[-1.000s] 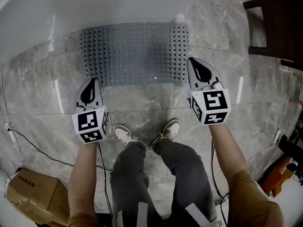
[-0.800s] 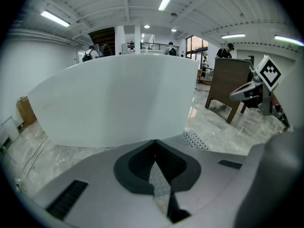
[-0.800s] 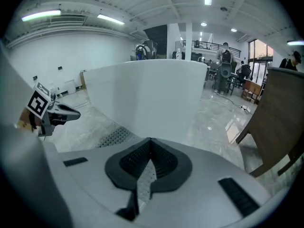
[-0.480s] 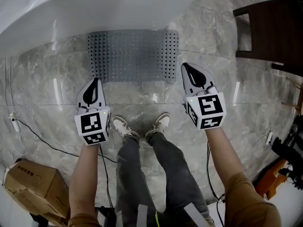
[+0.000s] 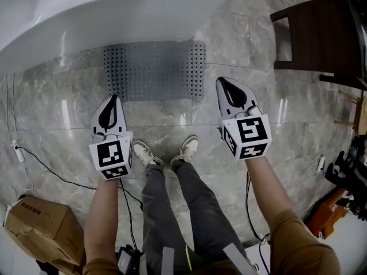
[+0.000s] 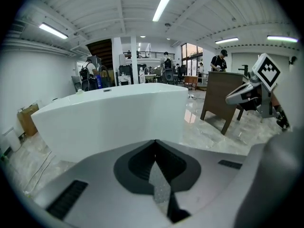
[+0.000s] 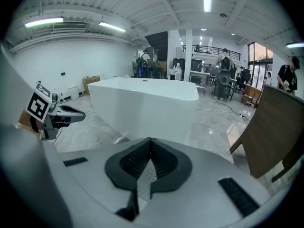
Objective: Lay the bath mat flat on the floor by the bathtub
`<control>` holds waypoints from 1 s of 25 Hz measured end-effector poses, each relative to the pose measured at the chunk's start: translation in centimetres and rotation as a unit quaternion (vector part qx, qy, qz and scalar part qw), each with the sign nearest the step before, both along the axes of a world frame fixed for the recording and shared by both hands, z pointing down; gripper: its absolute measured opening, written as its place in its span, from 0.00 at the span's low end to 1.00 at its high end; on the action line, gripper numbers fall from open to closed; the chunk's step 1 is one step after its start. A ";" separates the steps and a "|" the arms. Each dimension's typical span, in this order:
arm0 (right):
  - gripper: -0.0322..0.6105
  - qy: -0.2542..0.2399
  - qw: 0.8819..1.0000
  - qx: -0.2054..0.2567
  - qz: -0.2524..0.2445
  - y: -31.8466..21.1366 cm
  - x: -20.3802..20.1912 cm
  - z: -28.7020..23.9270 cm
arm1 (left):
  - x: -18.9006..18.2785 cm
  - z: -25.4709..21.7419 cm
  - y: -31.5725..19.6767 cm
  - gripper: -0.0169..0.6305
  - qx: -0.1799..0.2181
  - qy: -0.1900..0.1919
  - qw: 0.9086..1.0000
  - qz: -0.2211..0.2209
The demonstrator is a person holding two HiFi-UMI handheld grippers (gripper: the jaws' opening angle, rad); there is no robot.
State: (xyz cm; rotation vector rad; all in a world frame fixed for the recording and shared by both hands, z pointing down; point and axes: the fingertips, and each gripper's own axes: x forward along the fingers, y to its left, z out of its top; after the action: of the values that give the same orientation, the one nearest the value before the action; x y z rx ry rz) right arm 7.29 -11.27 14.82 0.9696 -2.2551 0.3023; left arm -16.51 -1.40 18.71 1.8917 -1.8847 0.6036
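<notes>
Marble floor point(image 5: 51, 113) beside the bathtub point(image 5: 114, 10) carries the bath mat point(image 5: 153, 71), lying flat; left gripper point(image 5: 111, 103) and right gripper point(image 5: 225, 86) hover empty, jaws together (laying looks finished), so only stepping back seems needed

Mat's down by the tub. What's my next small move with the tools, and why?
Probably just lower both tools: the grey perforated bath mat already lies flat on the marble floor beside the white bathtub, and the left tool and right tool are shut, empty.
</notes>
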 end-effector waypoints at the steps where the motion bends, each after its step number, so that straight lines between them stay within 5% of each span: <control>1: 0.05 -0.002 1.000 0.001 0.000 0.3 -0.1 -0.8 | 0.0 -0.8 0.1 0.03 0.004 0.000 1.000 0.000; 13: 0.05 -0.019 0.999 0.014 0.028 2.4 -0.3 -12.9 | -0.4 -13.0 1.2 0.03 0.041 -0.013 0.999 0.006; 25: 0.05 -0.034 0.995 0.085 0.039 -0.5 1.0 -26.1 | 0.6 -24.9 -0.3 0.03 0.086 -0.039 0.995 0.029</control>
State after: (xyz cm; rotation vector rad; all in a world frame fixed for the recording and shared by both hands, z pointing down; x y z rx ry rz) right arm 8.30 -11.81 -11.25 1.1539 -2.3384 0.1827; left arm -15.89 -1.71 -6.17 2.0648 -1.9929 0.5558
